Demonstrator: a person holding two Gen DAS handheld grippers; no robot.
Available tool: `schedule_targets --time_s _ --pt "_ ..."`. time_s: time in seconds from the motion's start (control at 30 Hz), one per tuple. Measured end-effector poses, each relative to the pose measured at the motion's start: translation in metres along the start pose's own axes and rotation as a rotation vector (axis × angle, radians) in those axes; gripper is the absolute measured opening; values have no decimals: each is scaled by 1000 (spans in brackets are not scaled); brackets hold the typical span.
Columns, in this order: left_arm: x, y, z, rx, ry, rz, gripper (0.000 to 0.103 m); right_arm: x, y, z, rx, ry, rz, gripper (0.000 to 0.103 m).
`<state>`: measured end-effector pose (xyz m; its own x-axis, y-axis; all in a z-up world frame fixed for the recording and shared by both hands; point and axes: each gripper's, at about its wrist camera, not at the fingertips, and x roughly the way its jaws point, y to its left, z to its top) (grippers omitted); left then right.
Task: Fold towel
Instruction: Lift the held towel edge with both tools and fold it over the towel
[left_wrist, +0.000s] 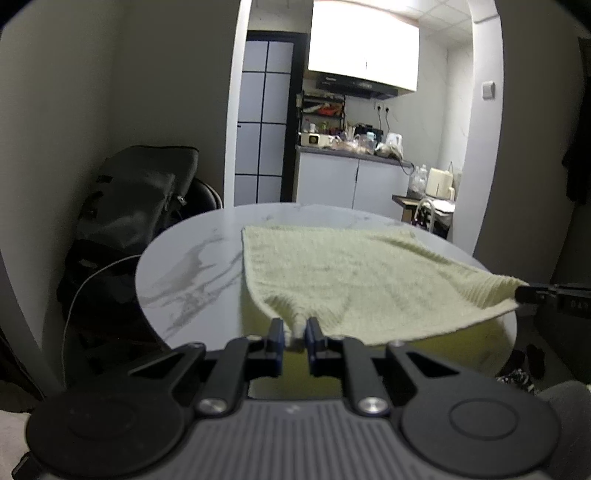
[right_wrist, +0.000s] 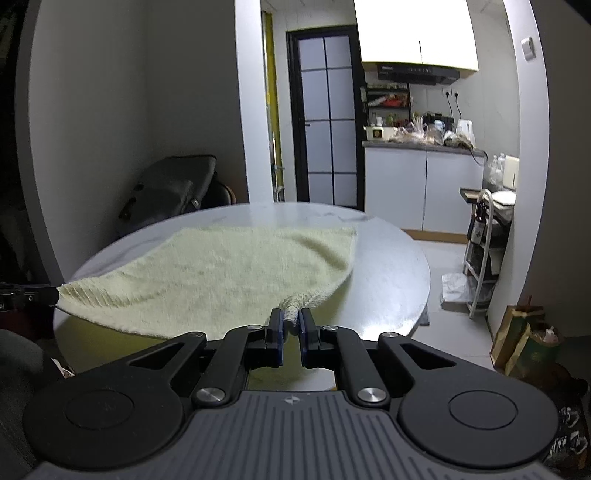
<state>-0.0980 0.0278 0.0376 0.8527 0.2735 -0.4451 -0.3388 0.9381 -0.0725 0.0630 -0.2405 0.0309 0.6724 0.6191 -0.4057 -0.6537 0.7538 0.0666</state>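
Note:
A pale yellow-green towel (left_wrist: 351, 273) lies spread over a round white marble table (left_wrist: 184, 273), its near edge lifted off the top. My left gripper (left_wrist: 295, 328) is shut on the towel's near left corner, the cloth bunched between the blue pads. My right gripper (right_wrist: 291, 319) is shut on the near right corner of the towel (right_wrist: 207, 273). In the left wrist view the right gripper (left_wrist: 524, 293) shows at the right, pinching its corner. In the right wrist view the left gripper (right_wrist: 55, 295) shows at the far left edge. The towel's far edge rests flat on the table (right_wrist: 388, 273).
A dark bag on a chair (left_wrist: 140, 199) stands left of the table. Behind the table a doorway opens onto a kitchen counter (right_wrist: 421, 144) crowded with items. A white rack (right_wrist: 484, 251) and gift bags (right_wrist: 524, 339) stand on the floor at the right.

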Motion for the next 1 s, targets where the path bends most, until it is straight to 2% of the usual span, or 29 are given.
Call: schedule_targets --time_s 0.33,0.47,1.0 --pt "-17 2 21 -11 -91 -4 13 -24 4 17 -3 -71 2 9" --pt "-12 5 26 -17 -100 5 13 -28 3 26 5 -104 5 9" --pt "23 5 54 -26 -133 35 12 3 -2 49 24 -147 10 9"
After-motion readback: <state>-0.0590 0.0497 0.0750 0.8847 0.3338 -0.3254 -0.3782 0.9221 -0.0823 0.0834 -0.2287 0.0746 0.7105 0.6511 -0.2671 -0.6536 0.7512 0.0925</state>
